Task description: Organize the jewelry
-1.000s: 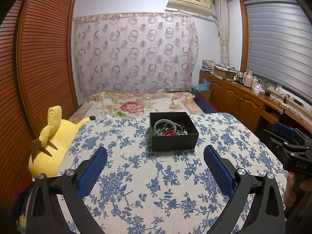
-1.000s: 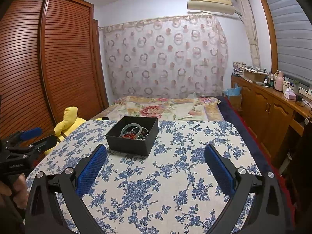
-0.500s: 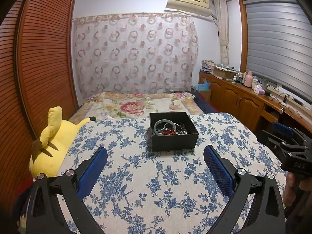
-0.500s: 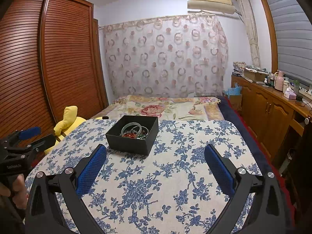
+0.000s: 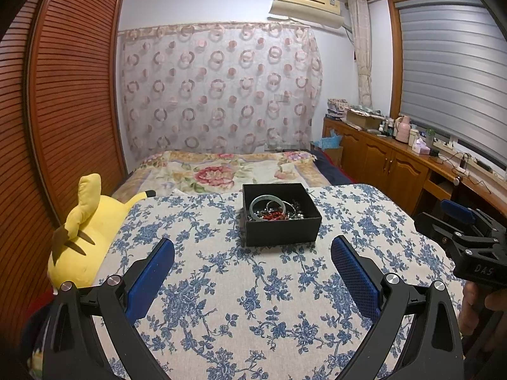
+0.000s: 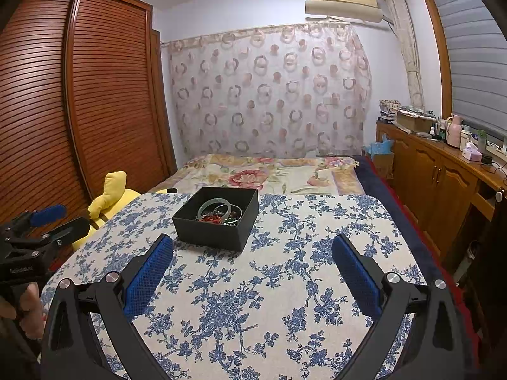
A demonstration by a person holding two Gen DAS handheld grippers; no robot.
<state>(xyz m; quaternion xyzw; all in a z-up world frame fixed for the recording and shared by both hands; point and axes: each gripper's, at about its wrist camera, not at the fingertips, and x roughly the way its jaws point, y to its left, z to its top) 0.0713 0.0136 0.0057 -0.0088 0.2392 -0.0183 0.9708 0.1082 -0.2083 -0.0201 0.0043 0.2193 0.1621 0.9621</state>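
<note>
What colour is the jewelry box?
Black jewelry box, clearest in the left wrist view.

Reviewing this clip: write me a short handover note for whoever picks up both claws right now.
Left claw: open, empty, above the flowered cloth.
Right claw: open, empty, also short of the box.
Black box: open, sits mid-table on the cloth, holding a tangle of bangles, red beads and other beaded pieces.
Done: nothing visible; no jewelry lies outside the box.
Left: reach into the box, lift pieces out one by one and sort them.
</note>
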